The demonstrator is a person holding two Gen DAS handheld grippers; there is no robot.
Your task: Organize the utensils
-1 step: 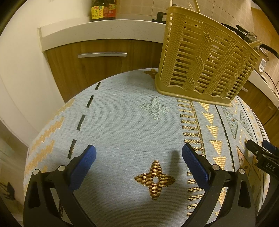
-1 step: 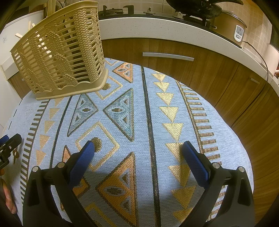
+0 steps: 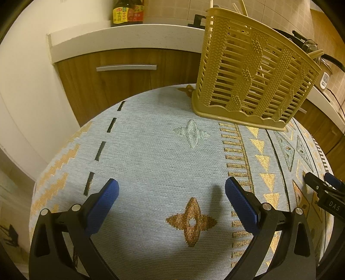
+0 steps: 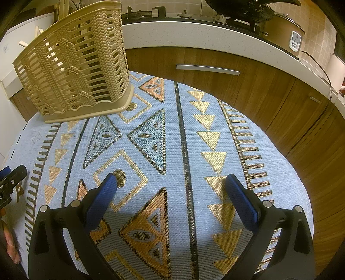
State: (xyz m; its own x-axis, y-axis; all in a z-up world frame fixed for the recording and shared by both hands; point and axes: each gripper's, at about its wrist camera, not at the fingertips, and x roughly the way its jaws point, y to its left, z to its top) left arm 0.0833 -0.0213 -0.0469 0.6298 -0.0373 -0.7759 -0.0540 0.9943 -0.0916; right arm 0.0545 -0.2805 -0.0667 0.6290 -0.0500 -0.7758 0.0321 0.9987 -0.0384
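Note:
A beige slatted utensil basket (image 3: 254,71) stands upright at the far side of the round table, with wooden chopstick ends (image 3: 314,53) poking above its rim. In the right wrist view the same basket (image 4: 73,64) is at the upper left. My left gripper (image 3: 171,182) hovers open over bare cloth, well short of the basket, with nothing between its blue pads. My right gripper (image 4: 171,178) is open too, over the patterned cloth to the right of the basket. Each gripper's tip shows at the edge of the other's view. No loose utensil shows on the cloth.
A light-blue cloth with gold and orange patterns (image 3: 151,150) covers the table. Behind it run wooden cabinets with a metal handle (image 4: 208,70) and a white counter holding sauce bottles (image 3: 128,13), a stove and a rice cooker (image 4: 286,34). Part of a hand (image 4: 10,247) shows at the lower left.

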